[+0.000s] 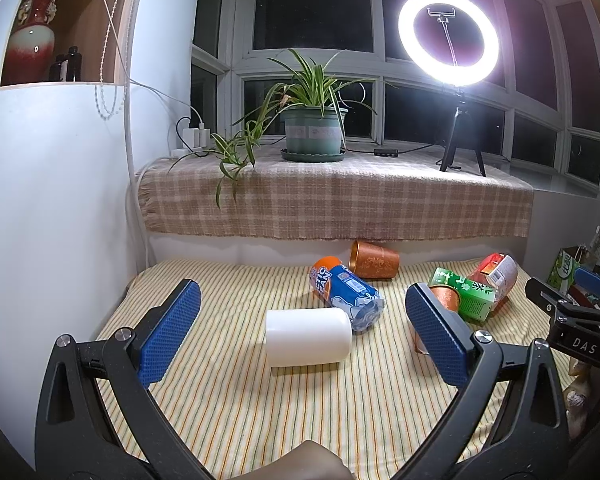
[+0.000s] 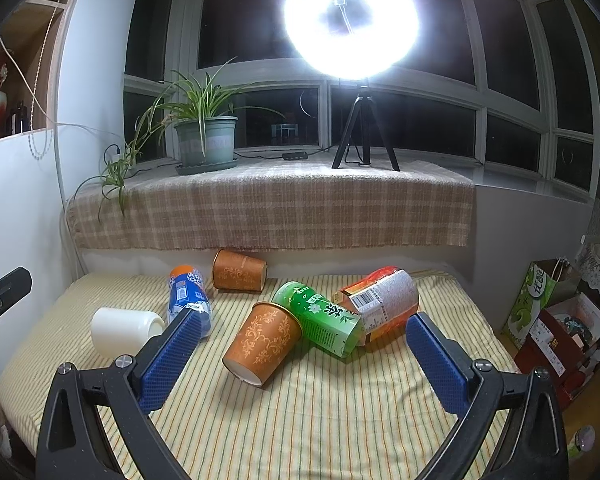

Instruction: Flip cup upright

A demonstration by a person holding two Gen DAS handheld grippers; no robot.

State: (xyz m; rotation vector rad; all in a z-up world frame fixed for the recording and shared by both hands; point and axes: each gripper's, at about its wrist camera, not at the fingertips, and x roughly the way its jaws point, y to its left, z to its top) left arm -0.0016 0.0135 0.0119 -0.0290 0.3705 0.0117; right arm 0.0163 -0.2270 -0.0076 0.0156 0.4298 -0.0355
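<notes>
Presently, approach step: left gripper [image 1: 303, 320] hovers with fingers wide, framing the white cup [image 1: 308, 337] lying on its side at frame centre on the striped bed [image 1: 260, 412]; right gripper [image 2: 303, 342] likewise wide, empty. Next: close across the cup's wall, then tip it upright

Three cups lie tipped: one white cup [image 2: 124, 330], two orange cups [image 2: 264, 342] [image 2: 239, 270]; three bottles [image 2: 189, 296] [image 2: 324, 318] [image 2: 384, 300].

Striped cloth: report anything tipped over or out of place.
Everything on the striped cloth lies on its side: white cup, blue bottle, two orange cups, green bottle, red bottle. The three nearest the right tool overlap. No spills visible.
</notes>
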